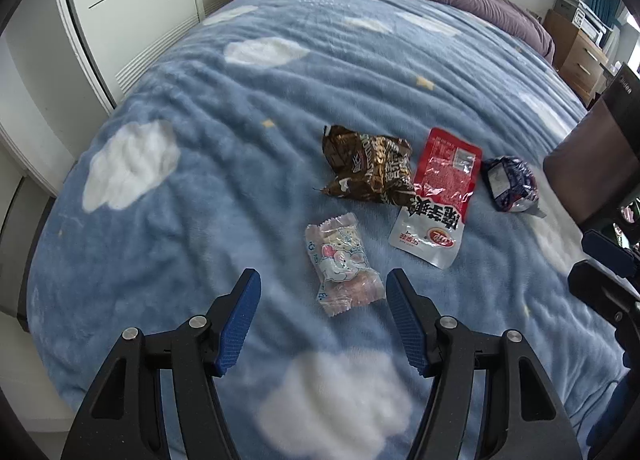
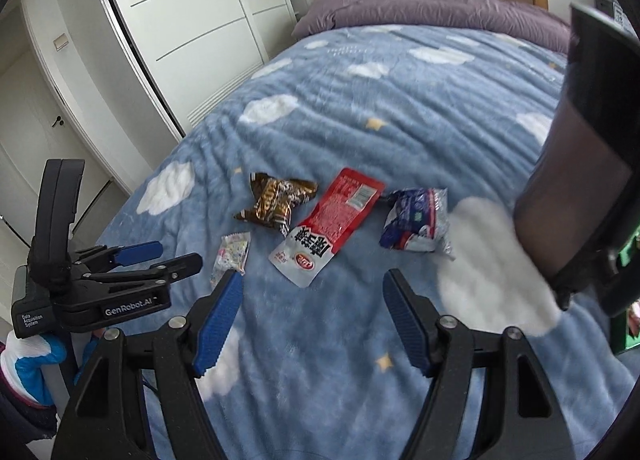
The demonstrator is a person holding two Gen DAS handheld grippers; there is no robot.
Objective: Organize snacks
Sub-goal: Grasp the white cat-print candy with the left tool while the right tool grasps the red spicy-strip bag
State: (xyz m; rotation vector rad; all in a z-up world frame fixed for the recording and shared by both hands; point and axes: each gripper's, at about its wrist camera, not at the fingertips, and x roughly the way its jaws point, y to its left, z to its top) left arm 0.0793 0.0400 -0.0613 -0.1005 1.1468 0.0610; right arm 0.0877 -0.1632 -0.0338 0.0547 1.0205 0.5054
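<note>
Blue fleece, printed with white clouds, covered the bed where four small snacks lay close together. Nearest the left tongs was a pink candy pack, clear-wrapped, with crimped ends. Beyond it sat a crumpled brown pack, whose near corner touched or overlapped a flat red-and-white pouch. A blue pack lay just beside the pouch, on the far side from the brown one.

All four looked light, soft and crinkly. The film would likely be slippery, and the contents could crush under a hard squeeze. The crimped seams or a flat edge seemed the safest places to pinch, since the fleece would give way underneath.

The left tongs stood about half open and empty, above the bed with the candy pack just ahead of the tips. The right tongs were likewise parted and held nothing, pointing toward the pouch. A dark container stood at the right edge, its contents hidden.
</note>
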